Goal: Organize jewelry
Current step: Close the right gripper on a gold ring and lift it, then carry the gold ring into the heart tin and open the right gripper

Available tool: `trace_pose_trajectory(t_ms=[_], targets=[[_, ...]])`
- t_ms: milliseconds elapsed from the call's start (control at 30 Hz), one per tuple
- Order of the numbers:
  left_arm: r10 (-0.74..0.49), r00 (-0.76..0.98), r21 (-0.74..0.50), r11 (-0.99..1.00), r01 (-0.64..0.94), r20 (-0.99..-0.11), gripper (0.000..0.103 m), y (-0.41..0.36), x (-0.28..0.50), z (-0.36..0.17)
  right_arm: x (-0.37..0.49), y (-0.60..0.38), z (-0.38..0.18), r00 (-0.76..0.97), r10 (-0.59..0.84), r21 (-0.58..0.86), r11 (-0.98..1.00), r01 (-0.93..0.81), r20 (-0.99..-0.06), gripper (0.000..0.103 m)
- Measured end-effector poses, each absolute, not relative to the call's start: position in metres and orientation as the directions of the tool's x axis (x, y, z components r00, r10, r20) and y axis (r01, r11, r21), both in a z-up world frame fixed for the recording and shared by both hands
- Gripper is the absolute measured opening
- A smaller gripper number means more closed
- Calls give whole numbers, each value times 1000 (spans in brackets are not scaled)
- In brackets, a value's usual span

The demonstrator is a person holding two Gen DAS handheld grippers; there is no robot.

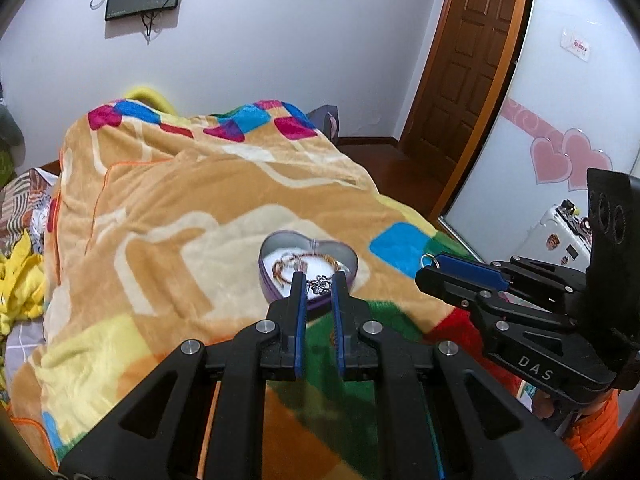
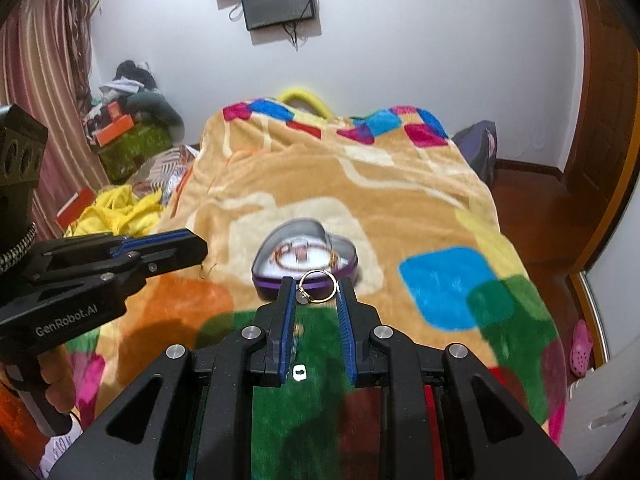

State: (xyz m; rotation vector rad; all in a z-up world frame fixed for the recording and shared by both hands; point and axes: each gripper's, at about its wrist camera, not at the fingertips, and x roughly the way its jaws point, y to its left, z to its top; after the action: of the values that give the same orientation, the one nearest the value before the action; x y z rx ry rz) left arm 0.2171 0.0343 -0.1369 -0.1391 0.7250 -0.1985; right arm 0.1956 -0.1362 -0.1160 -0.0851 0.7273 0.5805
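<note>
A heart-shaped tin [image 1: 267, 280] with purple sides sits on the blanket; it also shows in the right wrist view [image 2: 344, 270]. Bracelets [image 1: 304, 260] lie inside it. My left gripper [image 1: 319, 285] is shut on a silver flower-shaped pendant [image 1: 320, 285], held over the tin's near edge. My right gripper [image 2: 317, 286] is shut on a gold ring [image 2: 317, 286] with a small tag, held just in front of the tin. The right gripper also shows in the left wrist view [image 1: 434, 266], to the right of the tin.
A plush orange patterned blanket [image 1: 168, 200] covers the bed. A small white item [image 2: 299, 372] lies on the blanket under my right gripper. Yellow cloth [image 2: 116, 208] and boxes lie to the left. A wooden door [image 1: 460, 80] and wooden floor are to the right.
</note>
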Motion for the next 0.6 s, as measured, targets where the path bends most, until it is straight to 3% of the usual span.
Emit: trace_pose_trajectory(t_ms=[600], targets=[[-244, 729, -200, 969, 149, -640, 10, 34, 263, -145, 230, -129, -124, 589, 496, 167, 835, -524, -638, 19]])
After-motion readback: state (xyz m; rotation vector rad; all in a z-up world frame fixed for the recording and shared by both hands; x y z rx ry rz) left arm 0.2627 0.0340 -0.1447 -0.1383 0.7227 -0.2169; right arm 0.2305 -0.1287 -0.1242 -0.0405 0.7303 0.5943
